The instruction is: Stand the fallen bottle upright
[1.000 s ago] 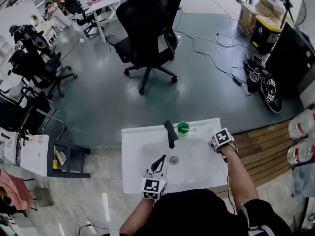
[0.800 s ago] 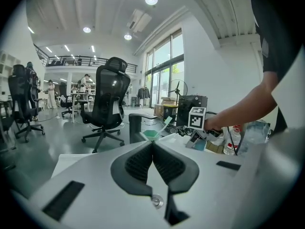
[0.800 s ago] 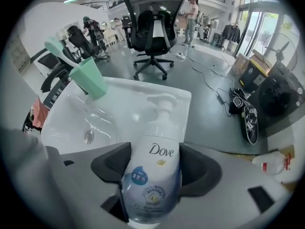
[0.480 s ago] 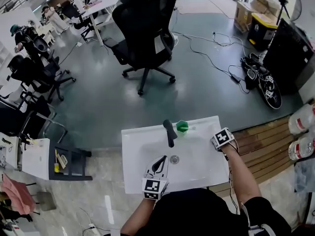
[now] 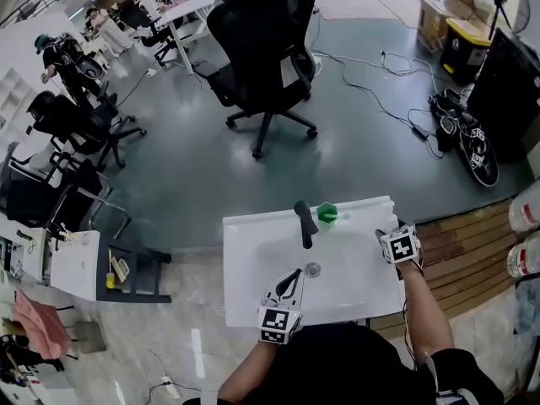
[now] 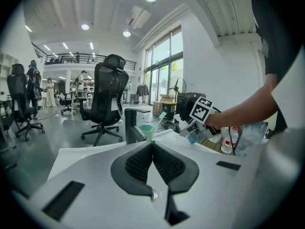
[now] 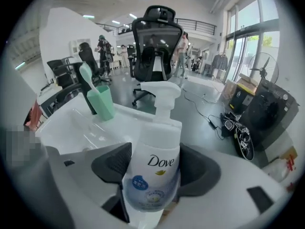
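Observation:
A white Dove pump bottle (image 7: 152, 175) stands upright between my right gripper's (image 7: 152, 168) dark pads, which press on its sides, pump head up. In the head view the right gripper (image 5: 386, 233) is at the right rim of the white sink (image 5: 253, 260). The left gripper view shows the bottle (image 6: 185, 124) lifted at the right gripper (image 6: 194, 130). My left gripper (image 5: 292, 277) rests at the sink's front edge, near the drain (image 5: 313, 269), jaws together with nothing between them (image 6: 152, 147).
A black faucet (image 5: 304, 222) stands at the back of the sink, with a green cup (image 5: 327, 213) holding a toothbrush beside it. A black office chair (image 5: 270, 49) stands beyond. Cables lie on the floor; large water bottles (image 5: 525, 218) stand at the right.
The right hand has risen a little at the sink's right rim. The left gripper has kept its place at the front edge. The head camera has shifted slightly.

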